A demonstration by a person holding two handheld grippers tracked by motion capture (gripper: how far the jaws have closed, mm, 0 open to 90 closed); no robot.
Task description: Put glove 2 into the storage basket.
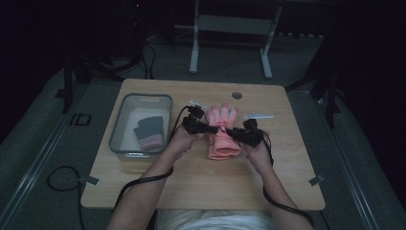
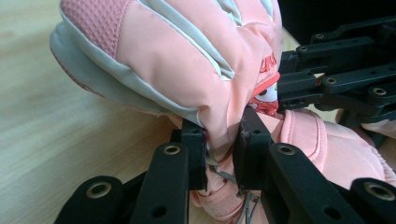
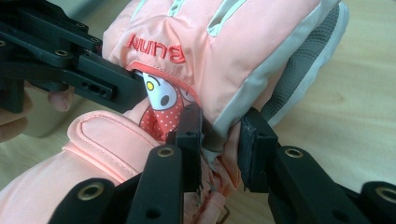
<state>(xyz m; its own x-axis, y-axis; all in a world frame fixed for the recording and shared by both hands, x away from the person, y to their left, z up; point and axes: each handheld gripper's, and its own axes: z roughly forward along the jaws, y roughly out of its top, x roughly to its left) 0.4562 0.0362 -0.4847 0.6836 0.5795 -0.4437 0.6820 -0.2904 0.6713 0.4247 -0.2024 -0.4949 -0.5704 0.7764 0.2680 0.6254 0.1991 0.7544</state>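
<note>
A: Start at the claws. What does each one hold?

B: The left gripper [image 2: 219, 158] is clamped on a fold of the pink glove [image 2: 187, 60]; in the left gripper view its pads pinch the fabric at one side edge of the glove. The right gripper [image 3: 219, 149] has its jaws drawn in on the glove's opposite edge, and in the right gripper view padded fabric is squeezed between the pads.

A: How do the hands stand?

B: In the high view the left gripper [image 1: 194, 125] and the right gripper [image 1: 249, 135] point inward toward each other, one on each side of the glove [image 1: 221, 134]. Both forearms come in from the near edge and converge on the glove, with the hands wrapped around the gripper bodies and a cable trailing from each.

A: Where is the glove itself?

B: Near the middle of the table [image 1: 201, 187], fingers pointing to the far edge, cuff toward the person. The gripper views show the pinched edges bunched upward, with the cuff part lying lower, by the wood.

A: And outward from the glove?

B: To its left, beside the left gripper, stands a clear bin [image 1: 117, 129] holding a grey glove [image 1: 149, 132]. A round hole [image 1: 236, 95] lies beyond the pink glove's fingers, near the far edge.
</note>
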